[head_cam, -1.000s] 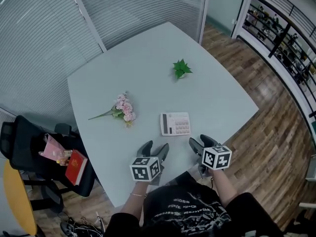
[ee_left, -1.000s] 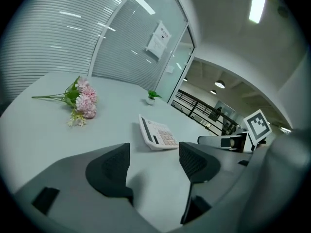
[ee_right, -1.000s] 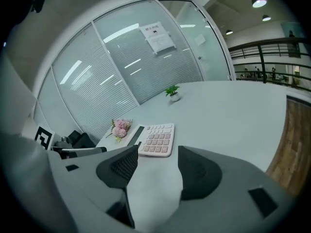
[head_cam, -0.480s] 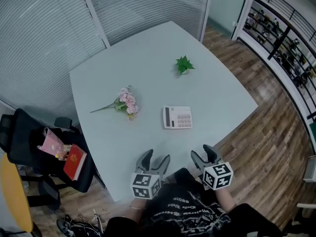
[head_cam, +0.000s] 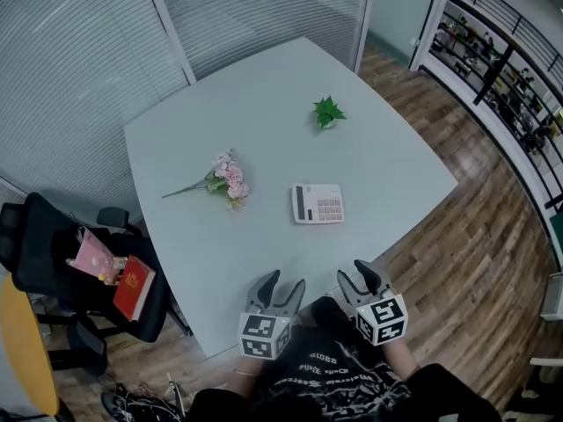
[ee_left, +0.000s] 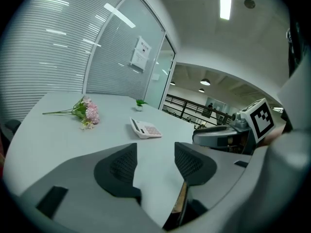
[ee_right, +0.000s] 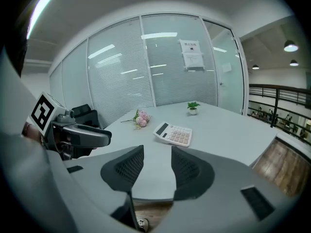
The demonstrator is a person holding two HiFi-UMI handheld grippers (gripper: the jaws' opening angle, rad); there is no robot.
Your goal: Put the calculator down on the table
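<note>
The white calculator [head_cam: 318,203] lies flat on the pale grey table [head_cam: 220,104], keys up, and nothing touches it. Both grippers hang at the table's near edge, well short of it. My left gripper [head_cam: 283,284] is open and its jaws have just been closing, with nothing between them. My right gripper [head_cam: 359,275] is also open and empty, its jaws likewise narrowing. The left gripper view shows the calculator [ee_left: 146,128] far beyond the left gripper [ee_left: 155,159]. In the right gripper view the calculator [ee_right: 174,133] lies ahead of the right gripper [ee_right: 154,166].
A bunch of pink flowers [head_cam: 224,178] lies left of the calculator. A small green plant [head_cam: 328,112] stands farther back. A black chair [head_cam: 53,262] holding a red book [head_cam: 132,288] is at the table's left. Wooden floor [head_cam: 475,236] runs along the right.
Both grippers have drawn back from the calculator to the table's near edge, and their jaws stand a little narrower. The calculator stays where it lay.
</note>
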